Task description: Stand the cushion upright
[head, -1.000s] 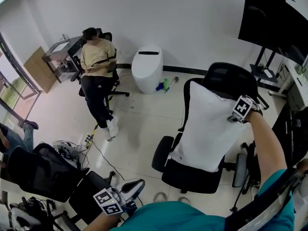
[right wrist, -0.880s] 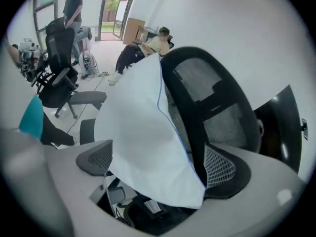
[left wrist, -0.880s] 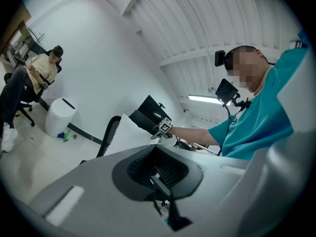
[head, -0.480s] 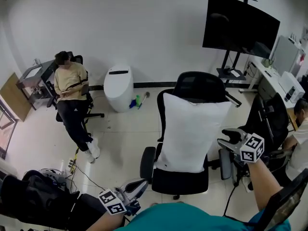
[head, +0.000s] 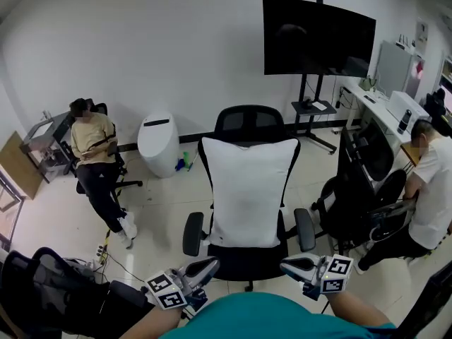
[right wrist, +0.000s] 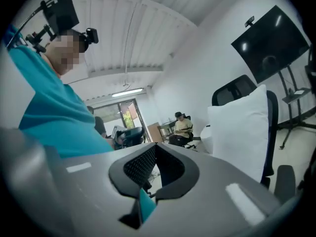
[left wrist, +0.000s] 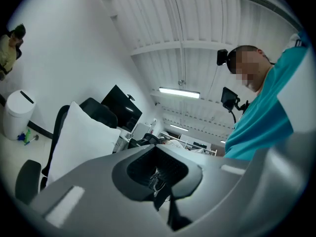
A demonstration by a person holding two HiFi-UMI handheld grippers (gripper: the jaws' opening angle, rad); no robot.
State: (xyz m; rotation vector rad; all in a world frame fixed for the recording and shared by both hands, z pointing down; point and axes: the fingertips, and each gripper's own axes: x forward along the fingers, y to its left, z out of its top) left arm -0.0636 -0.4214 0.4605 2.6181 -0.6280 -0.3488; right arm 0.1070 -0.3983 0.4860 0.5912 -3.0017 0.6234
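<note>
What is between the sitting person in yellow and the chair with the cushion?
A white bin stands there, with small blue and green things lying beside it. The head view shows this.

A black office chair (head: 248,121) stands mid-floor. Behind it, to the right, is a dark screen (head: 319,35). Left of it are a white bin (head: 158,145) and a seated person (head: 95,141).

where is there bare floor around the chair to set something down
Bare floor lies left of the chair holding the cushion, bordered by the seated person and the white bin. A smaller bare patch sits between the chair and the screen. The right is crowded with black chairs and a person in white; a dark chair fills the bottom left.
</note>
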